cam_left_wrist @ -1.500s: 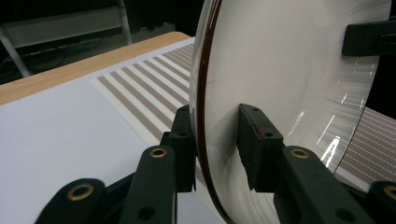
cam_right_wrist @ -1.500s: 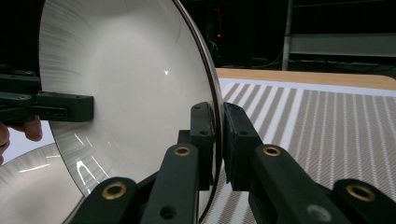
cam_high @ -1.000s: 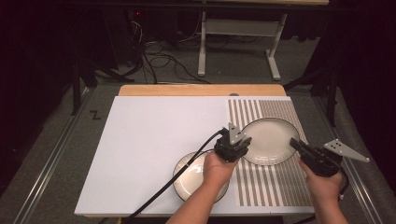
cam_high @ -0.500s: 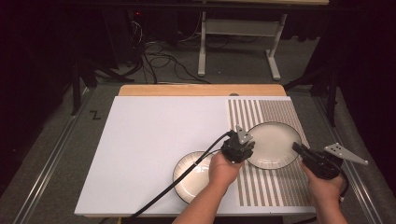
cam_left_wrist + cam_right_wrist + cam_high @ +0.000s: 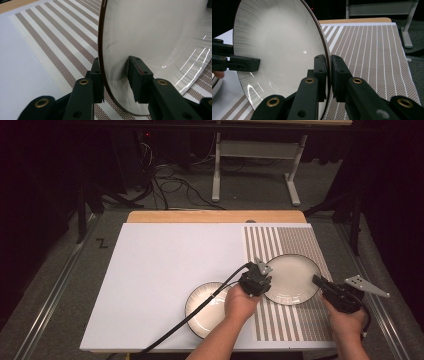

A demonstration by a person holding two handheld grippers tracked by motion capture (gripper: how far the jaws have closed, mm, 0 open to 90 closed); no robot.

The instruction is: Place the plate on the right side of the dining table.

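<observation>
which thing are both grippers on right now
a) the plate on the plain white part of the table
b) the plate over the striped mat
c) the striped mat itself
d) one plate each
b: the left gripper and the right gripper sit at opposite rims of the plate over the striped mat, and each gripper view shows that plate's rim between its jaws.

The right plate [image 5: 292,279] sits over the striped placemat [image 5: 300,245], apparently raised; the left plate [image 5: 207,309] lies near-left on the table [image 5: 165,270].
</observation>
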